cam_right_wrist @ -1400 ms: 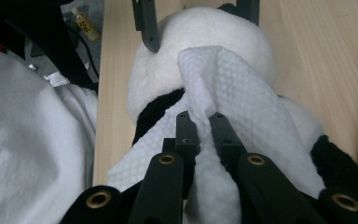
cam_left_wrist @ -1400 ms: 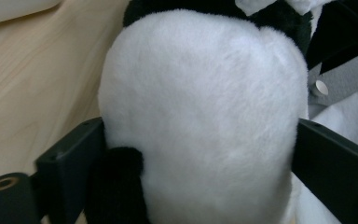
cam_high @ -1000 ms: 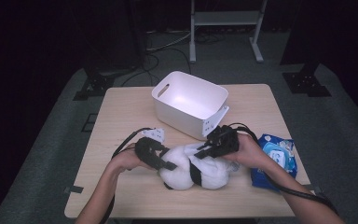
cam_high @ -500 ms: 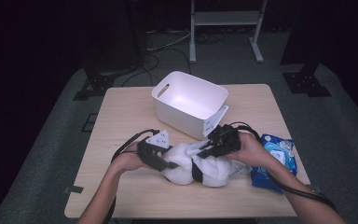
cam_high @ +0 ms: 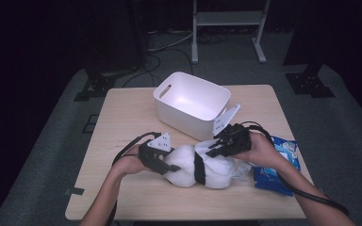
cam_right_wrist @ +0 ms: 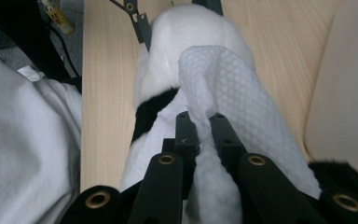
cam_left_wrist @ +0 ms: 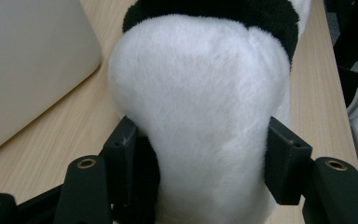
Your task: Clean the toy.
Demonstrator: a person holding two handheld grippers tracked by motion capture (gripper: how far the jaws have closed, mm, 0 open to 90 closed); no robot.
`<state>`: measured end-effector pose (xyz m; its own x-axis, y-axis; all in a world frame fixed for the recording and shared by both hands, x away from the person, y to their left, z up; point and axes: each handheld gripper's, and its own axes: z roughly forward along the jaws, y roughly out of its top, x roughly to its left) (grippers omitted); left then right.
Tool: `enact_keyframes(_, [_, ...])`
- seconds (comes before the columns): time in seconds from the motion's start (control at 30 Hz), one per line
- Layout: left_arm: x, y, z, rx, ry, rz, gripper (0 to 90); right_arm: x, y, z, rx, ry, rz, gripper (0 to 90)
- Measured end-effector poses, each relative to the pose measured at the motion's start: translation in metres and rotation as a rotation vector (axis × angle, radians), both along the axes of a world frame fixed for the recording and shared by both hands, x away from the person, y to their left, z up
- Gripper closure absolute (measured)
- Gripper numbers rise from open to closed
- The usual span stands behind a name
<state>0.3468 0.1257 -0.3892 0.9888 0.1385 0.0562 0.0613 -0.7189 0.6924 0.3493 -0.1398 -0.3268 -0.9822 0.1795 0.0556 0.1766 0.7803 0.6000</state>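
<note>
The plush (cam_high: 199, 165) is lying on its side on the table (cam_high: 122, 117), near the front edge, just in front of the bin (cam_high: 192, 104). The left gripper (cam_left_wrist: 200, 154) is clamping one white end of the plush between its jaws, apparently anchoring it so that it does not slide under wiping. The right gripper (cam_right_wrist: 204, 123) is pinching a white wipe (cam_right_wrist: 223, 88), jaws nearly together on the fabric, and is holding it against the plush near its black band (cam_right_wrist: 151, 112), judged to be a cleaning stroke. The bin is standing upright and empty as far as its interior shows. A blue wipe pack (cam_high: 278, 165) is lying just right of the plush, within reach of the right hand.
</note>
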Motion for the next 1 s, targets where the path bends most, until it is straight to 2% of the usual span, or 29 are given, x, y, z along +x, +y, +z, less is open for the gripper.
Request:
enact_keyframes(0.07, [-0.001,0.0,0.0,-0.001,-0.002,0.0,38.5,0.002,0.011,-0.002,-0.002,-0.006,0.027,82.8])
enact_keyframes(0.27, [-0.004,0.0,0.0,-0.005,-0.008,-0.005,38.1,0.008,0.044,-0.007,0.018,-0.003,0.053,82.7])
enact_keyframes(0.37, [-0.004,0.001,-0.001,-0.005,0.008,0.004,35.7,0.01,0.053,-0.014,-0.02,0.001,0.067,82.7])
enact_keyframes(0.43, [-0.004,0.003,-0.002,-0.019,0.026,0.014,30.4,0.01,0.053,-0.018,-0.025,0.019,0.076,82.7])
enact_keyframes(0.5, [-0.002,0.005,-0.002,-0.036,0.056,0.038,22.7,0.009,0.05,-0.02,-0.034,0.027,0.079,82.7])
enact_keyframes(0.6, [0.001,0.008,-0.001,-0.065,0.11,0.049,16.0,0.007,0.047,-0.022,-0.033,0.038,0.09,82.6])
enact_keyframes(0.63, [0.001,0.008,-0.001,-0.065,0.11,0.049,13.0,0.007,0.047,-0.022,-0.033,0.038,0.09,82.6])
enact_keyframes(0.67, [0.002,0.008,-0.002,-0.065,0.129,0.071,13.0,0.006,0.047,-0.022,-0.034,0.038,0.102,82.6])
enact_keyframes(0.7, [0.005,0.009,-0.004,-0.057,0.157,0.068,6.5,0.003,0.048,-0.022,-0.048,0.038,0.127,82.5])
enact_keyframes(0.77, [0.005,0.008,-0.006,-0.056,0.178,0.074,2.6,0.0,0.049,-0.021,-0.058,0.034,0.143,82.4])
enact_keyframes(0.83, [0.005,0.007,-0.008,-0.07,0.204,0.041,5.2,-0.002,0.049,-0.021,-0.066,0.041,0.156,82.3])
enact_keyframes(0.87, [0.004,0.007,-0.009,-0.076,0.207,0.024,11.1,-0.002,0.05,-0.021,-0.069,0.041,0.16,82.2])
enact_keyframes(1.0, [0.004,0.009,-0.009,-0.076,0.207,0.042,23.4,-0.002,0.054,-0.017,-0.055,0.03,0.151,82.2])
